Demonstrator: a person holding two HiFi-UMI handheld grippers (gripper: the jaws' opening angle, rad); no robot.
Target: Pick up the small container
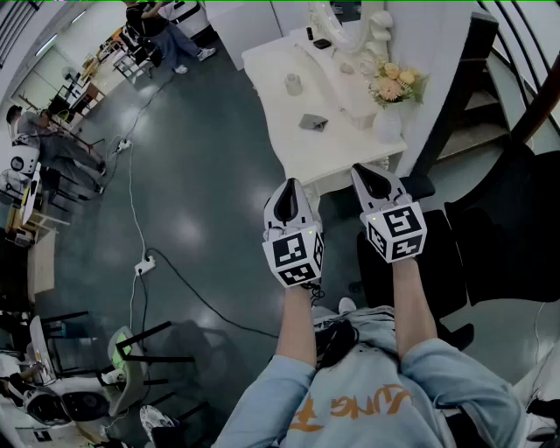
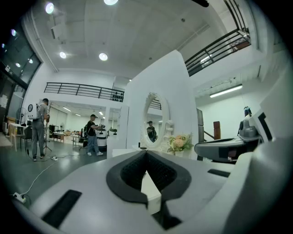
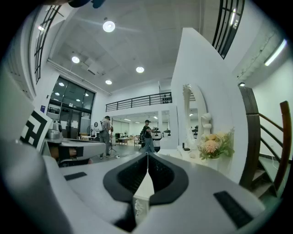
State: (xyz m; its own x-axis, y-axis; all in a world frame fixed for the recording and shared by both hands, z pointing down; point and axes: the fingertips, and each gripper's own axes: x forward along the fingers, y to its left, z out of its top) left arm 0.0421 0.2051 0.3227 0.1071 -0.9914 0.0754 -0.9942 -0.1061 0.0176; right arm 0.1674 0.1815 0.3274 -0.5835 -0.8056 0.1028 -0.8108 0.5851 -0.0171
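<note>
The small container (image 1: 293,84), a pale squat jar, stands on the left part of the white dressing table (image 1: 267,66) at the top of the head view. My left gripper (image 1: 287,188) and right gripper (image 1: 372,175) hover side by side in front of the table's near edge, well short of the jar. In the left gripper view the left gripper (image 2: 146,153) has its dark pads pressed together with nothing between them. The right gripper (image 3: 147,156) in its own view is likewise shut and empty. I cannot make out the jar in either gripper view.
On the table lie a flat grey item (image 1: 312,122), a black item (image 1: 322,43), a vase of flowers (image 1: 394,92) and an oval mirror (image 1: 346,17). Black seating (image 1: 490,245) and stairs (image 1: 490,105) are at the right. A cable with a power strip (image 1: 144,261) crosses the floor at left.
</note>
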